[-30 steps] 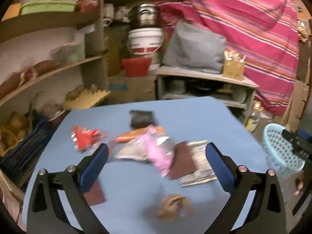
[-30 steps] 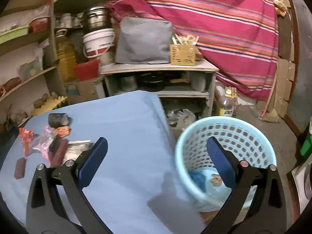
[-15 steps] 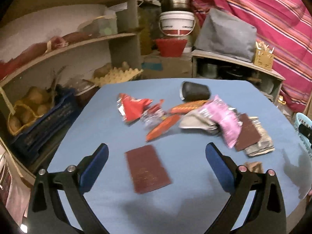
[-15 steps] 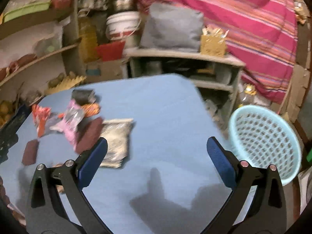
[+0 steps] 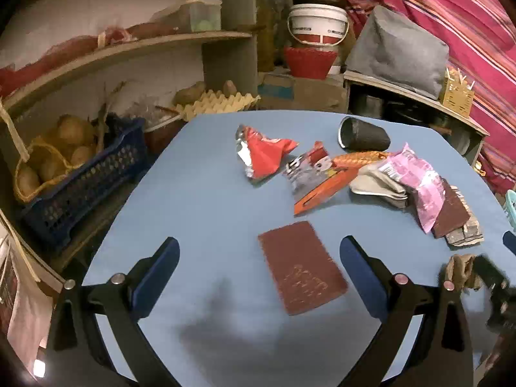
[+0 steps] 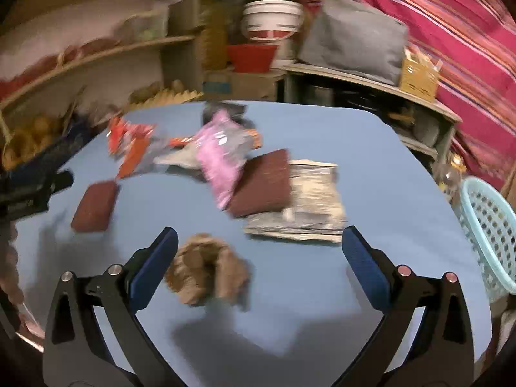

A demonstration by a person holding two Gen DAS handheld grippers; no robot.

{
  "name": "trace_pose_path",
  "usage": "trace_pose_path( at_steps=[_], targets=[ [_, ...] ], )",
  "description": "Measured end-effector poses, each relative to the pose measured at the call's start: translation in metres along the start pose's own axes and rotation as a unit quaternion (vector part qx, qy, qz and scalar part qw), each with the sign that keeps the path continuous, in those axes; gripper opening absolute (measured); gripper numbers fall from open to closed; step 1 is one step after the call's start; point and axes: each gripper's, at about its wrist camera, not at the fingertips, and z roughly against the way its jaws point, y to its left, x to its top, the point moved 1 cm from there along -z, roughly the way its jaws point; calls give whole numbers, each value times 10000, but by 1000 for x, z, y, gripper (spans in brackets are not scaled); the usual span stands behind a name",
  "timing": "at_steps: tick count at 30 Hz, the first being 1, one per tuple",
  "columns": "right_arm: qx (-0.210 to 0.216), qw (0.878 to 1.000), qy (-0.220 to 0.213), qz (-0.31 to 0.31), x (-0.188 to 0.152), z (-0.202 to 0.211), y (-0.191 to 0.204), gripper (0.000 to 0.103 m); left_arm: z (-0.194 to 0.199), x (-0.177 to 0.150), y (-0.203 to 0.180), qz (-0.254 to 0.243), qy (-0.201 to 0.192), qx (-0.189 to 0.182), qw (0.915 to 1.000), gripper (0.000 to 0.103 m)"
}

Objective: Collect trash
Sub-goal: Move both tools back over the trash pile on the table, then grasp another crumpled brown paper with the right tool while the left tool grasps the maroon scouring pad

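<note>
Both sets of fingers wide open, empty. Right gripper [image 6: 258, 258] w/ brown wad [image 6: 206, 271] at 9 o'clock: off-centre, risks nudging it across worktop [image 6: 387, 177].

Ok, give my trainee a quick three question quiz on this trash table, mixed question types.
1. True or false: the left gripper is shut on the dark red flat packet.
2. What lies nearest the right gripper? A) the crumpled brown paper B) the pink wrapper C) the black cup
3. Fill in: the light blue basket stands off the table's ____ edge in the right wrist view.

Key: 1 false, both sets of jaws are open and empty; 2 A; 3 right.
</note>
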Motion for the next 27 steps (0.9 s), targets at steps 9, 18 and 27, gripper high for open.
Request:
trace_pose_path(
  at_steps=[9,18,27],
  targets=[
    [-61,9990,350,270,-4,-20,19,93,-13,-8,0,117,271,-102,9995,97],
    [359,9960,755,312,-10,-34,22,49,-35,-3,-29,48,540,-260,9982,97],
    [376,9980,498,113,-2,-24,3,43,-52,-4,-29,235,767,-163,9966,97]
  ],
)
